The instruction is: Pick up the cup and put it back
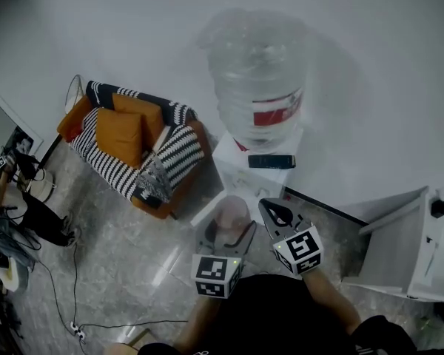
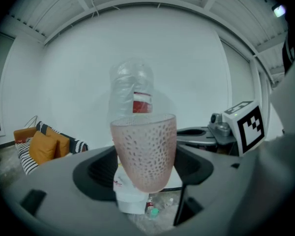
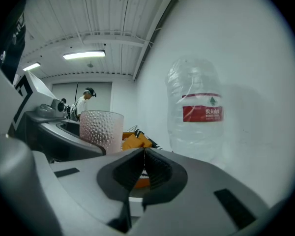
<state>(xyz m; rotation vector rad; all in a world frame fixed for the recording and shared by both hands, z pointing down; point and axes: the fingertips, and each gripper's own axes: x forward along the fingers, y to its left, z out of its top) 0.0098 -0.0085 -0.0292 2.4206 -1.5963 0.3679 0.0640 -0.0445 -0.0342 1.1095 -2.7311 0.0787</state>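
Observation:
A pink dimpled cup (image 2: 144,150) stands upright between the jaws of my left gripper (image 1: 230,231), which is shut on it. The same cup (image 1: 232,212) shows in the head view just in front of the white water dispenser (image 1: 248,173), held in the air. It also appears at the left of the right gripper view, cup (image 3: 101,131). My right gripper (image 1: 276,211) hangs beside it on the right, jaws shut on nothing. A large clear water bottle (image 1: 260,87) with a red label sits on top of the dispenser.
A striped sofa (image 1: 137,152) with orange cushions stands to the left against the white wall. A white cabinet (image 1: 411,250) stands at the right. Cables (image 1: 66,302) run over the tiled floor at the left. A person (image 3: 82,103) stands far off in the right gripper view.

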